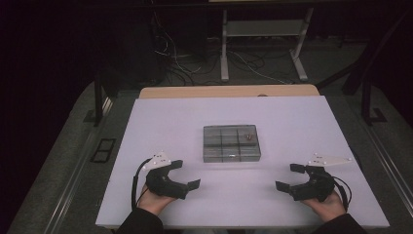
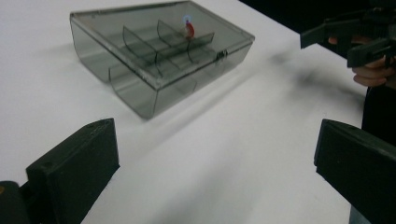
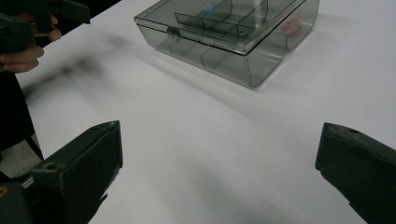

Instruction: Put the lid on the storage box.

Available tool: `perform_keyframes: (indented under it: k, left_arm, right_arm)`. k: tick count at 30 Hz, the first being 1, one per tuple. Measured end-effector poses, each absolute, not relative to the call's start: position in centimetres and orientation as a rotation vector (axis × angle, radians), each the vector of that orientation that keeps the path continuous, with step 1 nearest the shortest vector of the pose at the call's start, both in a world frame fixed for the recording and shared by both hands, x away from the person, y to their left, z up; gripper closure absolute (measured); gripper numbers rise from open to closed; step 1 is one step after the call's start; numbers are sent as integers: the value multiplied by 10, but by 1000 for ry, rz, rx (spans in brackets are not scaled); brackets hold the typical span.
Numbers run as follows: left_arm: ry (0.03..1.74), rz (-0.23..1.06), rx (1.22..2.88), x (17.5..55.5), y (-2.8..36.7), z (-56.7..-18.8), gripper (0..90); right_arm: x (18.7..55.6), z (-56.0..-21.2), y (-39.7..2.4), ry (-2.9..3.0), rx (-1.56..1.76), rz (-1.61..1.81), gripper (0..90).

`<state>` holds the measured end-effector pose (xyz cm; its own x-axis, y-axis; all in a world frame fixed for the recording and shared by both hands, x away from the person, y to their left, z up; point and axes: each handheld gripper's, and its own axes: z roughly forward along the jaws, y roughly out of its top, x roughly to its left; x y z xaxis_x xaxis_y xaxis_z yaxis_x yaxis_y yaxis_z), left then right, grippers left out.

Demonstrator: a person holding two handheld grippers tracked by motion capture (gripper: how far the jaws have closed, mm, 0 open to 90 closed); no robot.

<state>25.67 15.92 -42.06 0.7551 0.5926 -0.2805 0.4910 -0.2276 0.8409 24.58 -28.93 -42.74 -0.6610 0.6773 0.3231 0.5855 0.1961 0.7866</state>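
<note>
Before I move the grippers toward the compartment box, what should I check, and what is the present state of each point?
1. Left gripper open and holding nothing: ok, jaws spread wide.
2. Right gripper open and holding nothing: ok, jaws spread wide.
3. Table free between the grippers and the compartment box: ok.
4. Lid of the box shut: ok, it lies flat, with the latch on the near wall.
5. Latch fastened: cannot tell, too small.
6. Contents: a small red item sits in one far corner compartment; what it is, cannot tell.
</note>
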Motion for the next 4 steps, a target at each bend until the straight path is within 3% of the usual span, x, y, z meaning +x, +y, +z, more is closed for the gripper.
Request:
perform_keyframes:
  k: [4]
  left_arm:
    - [829, 110, 1882, 255, 161, -426, 0]
  right_arm:
    - [243, -429, -291, 2349, 1241, 1481, 6]
